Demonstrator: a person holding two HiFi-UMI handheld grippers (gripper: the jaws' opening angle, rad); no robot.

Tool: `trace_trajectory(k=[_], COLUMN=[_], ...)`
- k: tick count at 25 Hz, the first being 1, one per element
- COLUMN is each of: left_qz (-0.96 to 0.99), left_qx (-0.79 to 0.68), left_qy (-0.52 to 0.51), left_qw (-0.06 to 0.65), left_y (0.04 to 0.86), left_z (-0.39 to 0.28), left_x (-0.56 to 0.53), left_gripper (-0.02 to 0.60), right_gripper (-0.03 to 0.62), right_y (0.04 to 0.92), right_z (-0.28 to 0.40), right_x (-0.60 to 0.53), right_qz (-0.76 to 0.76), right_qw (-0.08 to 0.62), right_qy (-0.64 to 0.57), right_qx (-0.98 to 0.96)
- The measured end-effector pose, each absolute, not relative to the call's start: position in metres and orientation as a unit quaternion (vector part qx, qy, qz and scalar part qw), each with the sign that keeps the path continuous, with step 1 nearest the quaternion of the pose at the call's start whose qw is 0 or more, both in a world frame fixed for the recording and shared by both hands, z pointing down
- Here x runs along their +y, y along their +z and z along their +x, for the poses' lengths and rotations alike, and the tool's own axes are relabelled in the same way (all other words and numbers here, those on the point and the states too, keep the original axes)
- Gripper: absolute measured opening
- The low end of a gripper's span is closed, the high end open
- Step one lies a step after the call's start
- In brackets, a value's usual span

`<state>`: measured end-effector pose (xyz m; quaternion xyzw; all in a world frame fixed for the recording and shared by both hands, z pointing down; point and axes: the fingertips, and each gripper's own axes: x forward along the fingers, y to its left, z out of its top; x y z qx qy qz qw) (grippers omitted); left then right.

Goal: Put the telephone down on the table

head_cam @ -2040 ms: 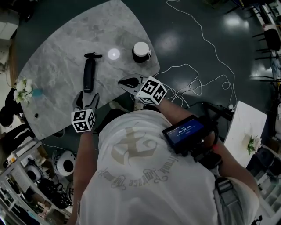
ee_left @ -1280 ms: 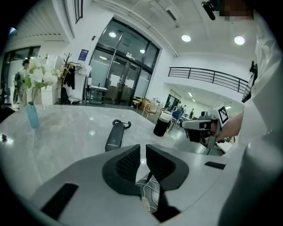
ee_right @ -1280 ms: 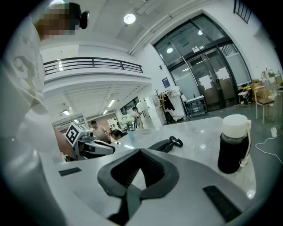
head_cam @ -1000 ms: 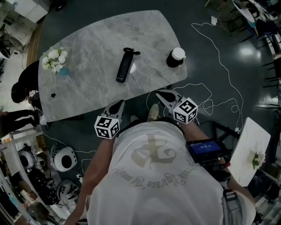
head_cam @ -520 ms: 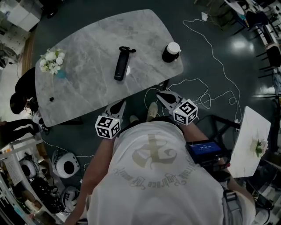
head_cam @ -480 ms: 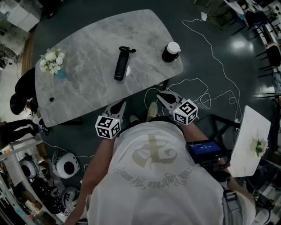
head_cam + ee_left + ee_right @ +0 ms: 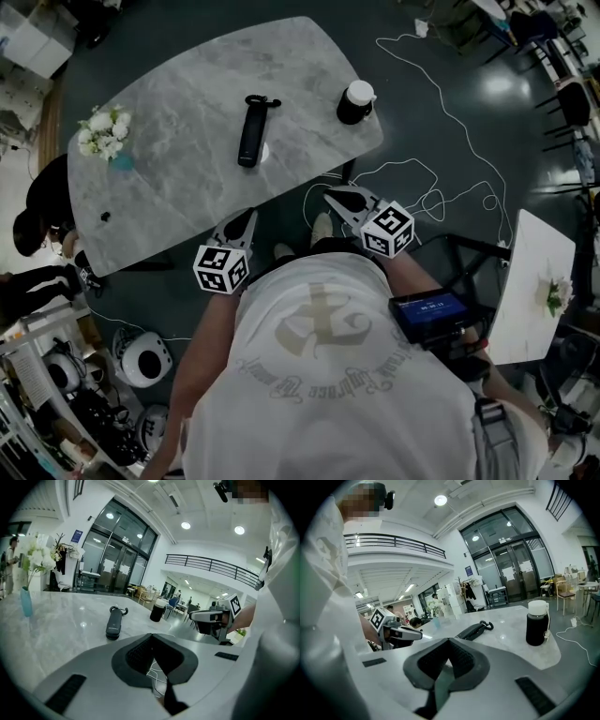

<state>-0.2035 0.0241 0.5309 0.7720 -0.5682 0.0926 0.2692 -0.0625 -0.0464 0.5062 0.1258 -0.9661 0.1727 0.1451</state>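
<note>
Marble-grey table [image 7: 178, 84] carries the telephone [image 7: 250, 132], which lies flat near the middle of the top with its curled cord stub at the far end. Nothing grips or touches it. On that showing the set-down looks finished, and the step in hand is a clean retreat. To do that well, both tools should be kept off the slab and clear of the handset, so nothing nudges it toward the dark bottle [image 7: 355, 101] standing well apart near the right-hand edge. There seems no cause to reach back in, since the handset rests level and far from any edge. The flowers in a vase [image 7: 101, 131] at the far left are out of the way, as is a small dark speck [image 7: 105, 217] near the front-left rim.

Both forearms are bent and tucked close to the torso. The two tools are held just short of the table's near edge, over the dark floor, noses pointed at the table. The left gripper [image 7: 248, 216] has its jaws pressed together on nothing; in the left gripper view the pads meet and the telephone [image 7: 114, 623] lies beyond them on the top. The right gripper [image 7: 333, 196] is likewise closed and empty, with the telephone [image 7: 474, 630] seen past its joined pads.
</note>
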Motion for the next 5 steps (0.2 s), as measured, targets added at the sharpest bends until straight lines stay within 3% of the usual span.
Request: trace_trajectory(k=[5], left_qz=[0.758], left_qx=[-0.588], left_qy=[0.104], left_qw=[0.261], left_y=[0.528], left_z=[-0.246], left_x=[0.034], left_gripper=[0.012], right_gripper=[0.015], right_y=[0.507], right_z=[-0.106], right_x=[-0.045], right_qz=[0.105], right_qw=[0.130], right_qy=[0.167], right_qx=[-0.972])
